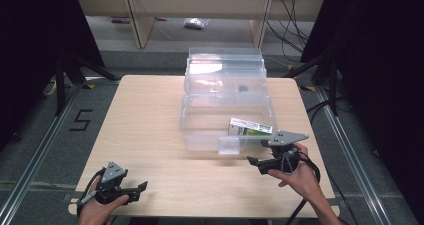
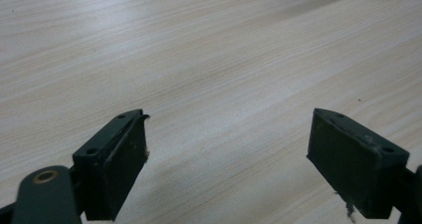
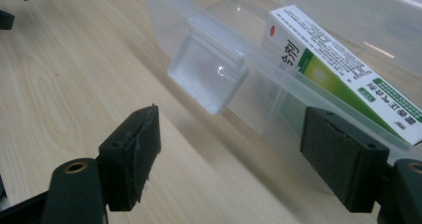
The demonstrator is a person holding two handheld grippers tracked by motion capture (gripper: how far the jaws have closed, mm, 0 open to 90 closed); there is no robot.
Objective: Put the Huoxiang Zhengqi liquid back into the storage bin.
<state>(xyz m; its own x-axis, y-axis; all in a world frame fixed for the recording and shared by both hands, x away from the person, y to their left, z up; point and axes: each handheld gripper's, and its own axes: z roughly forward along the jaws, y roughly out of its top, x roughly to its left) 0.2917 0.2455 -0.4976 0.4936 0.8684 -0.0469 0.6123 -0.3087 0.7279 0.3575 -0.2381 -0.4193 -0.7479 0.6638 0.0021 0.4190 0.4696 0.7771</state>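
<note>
High view: a clear plastic storage box point(image 1: 227, 120) with its lid standing open at the back is sitting on the far half of a pale wooden table point(image 1: 150, 125). A white and green cardboard carton point(image 1: 251, 127) is lying tilted inside the box, against its near right corner. The right gripper point(image 1: 254, 161) is hovering just in front of that corner, near the clear latch tab point(image 1: 229, 146) hanging from the front wall, with its jaws spreading apart and nothing between them. The left gripper point(image 1: 142, 186) is resting low at the near left edge of the table, well apart from the box, with its jaws also parted.

Left gripper view: the two black jaws are standing wide apart over bare wood point(image 2: 209, 74), pinching nothing.

Right gripper view: the jaws are standing wide, and no object is lying between the pads. The carton point(image 3: 343, 69) is leaning against the inside of the box's transparent front wall point(image 3: 278, 109), its printed face showing above the rim. The latch tab point(image 3: 209, 74) is projecting from the wall, to the left of the carton. The right-hand pad point(image 3: 338, 154) is sitting just beside the wall; whether it is touching cannot be determined.
</note>
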